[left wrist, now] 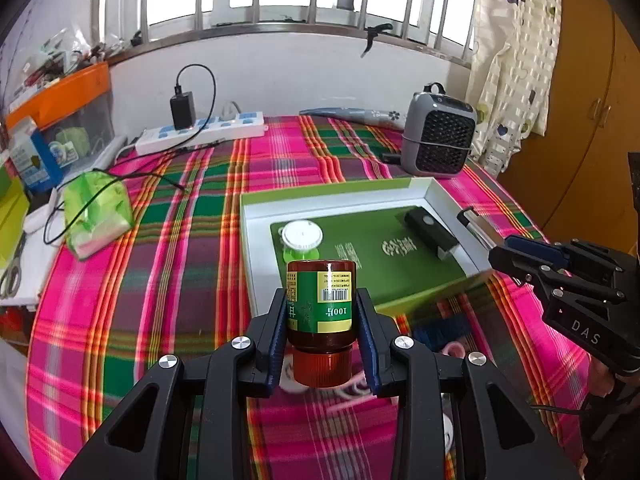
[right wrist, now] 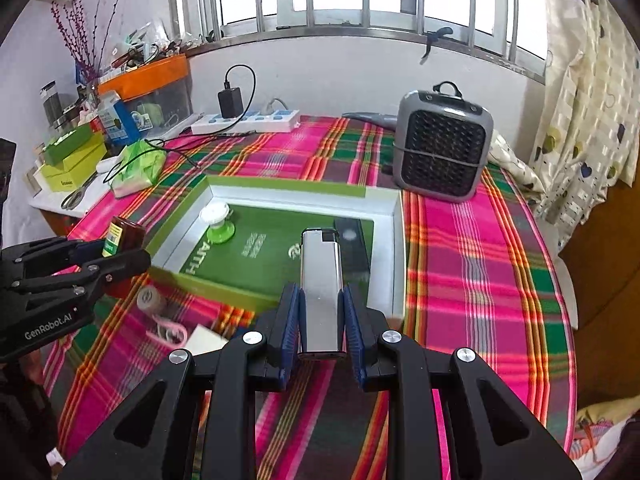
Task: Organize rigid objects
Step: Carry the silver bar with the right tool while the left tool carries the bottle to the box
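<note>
My left gripper (left wrist: 322, 308) is shut on a brown pill bottle (left wrist: 321, 304) with a green label, held cap toward me above the plaid cloth, just short of the green box tray (left wrist: 256, 216). My right gripper (right wrist: 321, 312) is shut on a silver lighter (right wrist: 321, 280), held over the tray's near edge (right wrist: 224, 292). In the tray lie a white-capped green item (left wrist: 300, 238) and a black rectangular object (left wrist: 430, 232). The right gripper shows in the left wrist view (left wrist: 520, 252), the left one in the right wrist view (right wrist: 100, 264).
A grey small heater (right wrist: 442, 152) stands behind the tray. A power strip with a charger (left wrist: 200, 130), a green tissue pack (left wrist: 98, 212), boxes and scissors (right wrist: 76, 196) lie at left. A small roll (right wrist: 151, 298) and pink cord (right wrist: 170, 332) lie near the tray.
</note>
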